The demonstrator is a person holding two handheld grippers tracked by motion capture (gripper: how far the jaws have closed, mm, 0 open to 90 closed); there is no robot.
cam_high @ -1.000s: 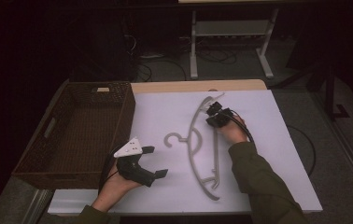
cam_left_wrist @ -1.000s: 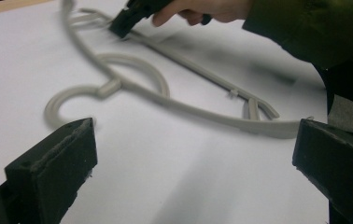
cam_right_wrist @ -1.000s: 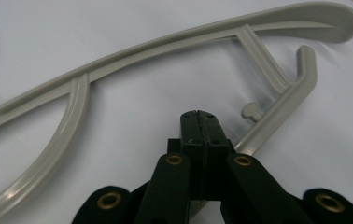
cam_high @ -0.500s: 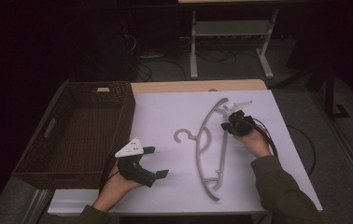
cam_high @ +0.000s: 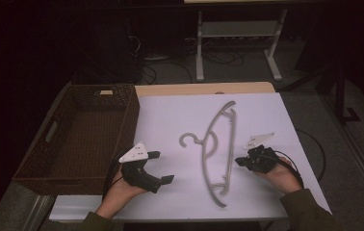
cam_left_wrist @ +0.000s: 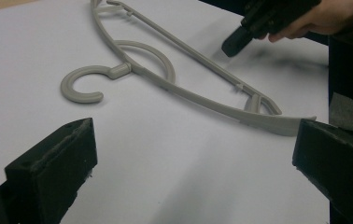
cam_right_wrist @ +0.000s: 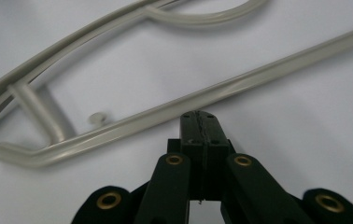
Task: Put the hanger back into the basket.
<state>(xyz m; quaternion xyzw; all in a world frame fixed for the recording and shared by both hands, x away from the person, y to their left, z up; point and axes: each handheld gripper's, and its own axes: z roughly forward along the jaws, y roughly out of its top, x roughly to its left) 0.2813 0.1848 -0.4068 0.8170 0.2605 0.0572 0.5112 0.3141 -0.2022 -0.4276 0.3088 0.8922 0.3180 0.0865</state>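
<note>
Here's the grey plastic clothes hanger (cam_high: 218, 149), lying flat on the white worktop (cam_high: 170, 120), its hook (cam_high: 189, 140) curling off toward the left and its long body running away from the person. Nothing grips it. On the person's right, the right hand-held gripper (cam_high: 240, 161) sits low over the worktop, just beside the hanger's straight bar near its lower end; from the right gripper view its two black jaws are pressed flat together with nothing between them, tips almost at the bar (cam_right_wrist: 240, 88) but apart from it. Over on the left, the left hand-held gripper (cam_high: 161, 167) rests near the front edge of the worktop, well apart from the hanger, jaws spread wide and empty. The left gripper view looks between those wide jaws straight at the hanger, hook in the foreground, with the right hand-held gripper (cam_left_wrist: 235, 41) farther off beyond the bar. A dark brown wicker basket (cam_high: 50, 159) stands at the left end of the worktop, just beside the left hand (cam_high: 120, 195).
</note>
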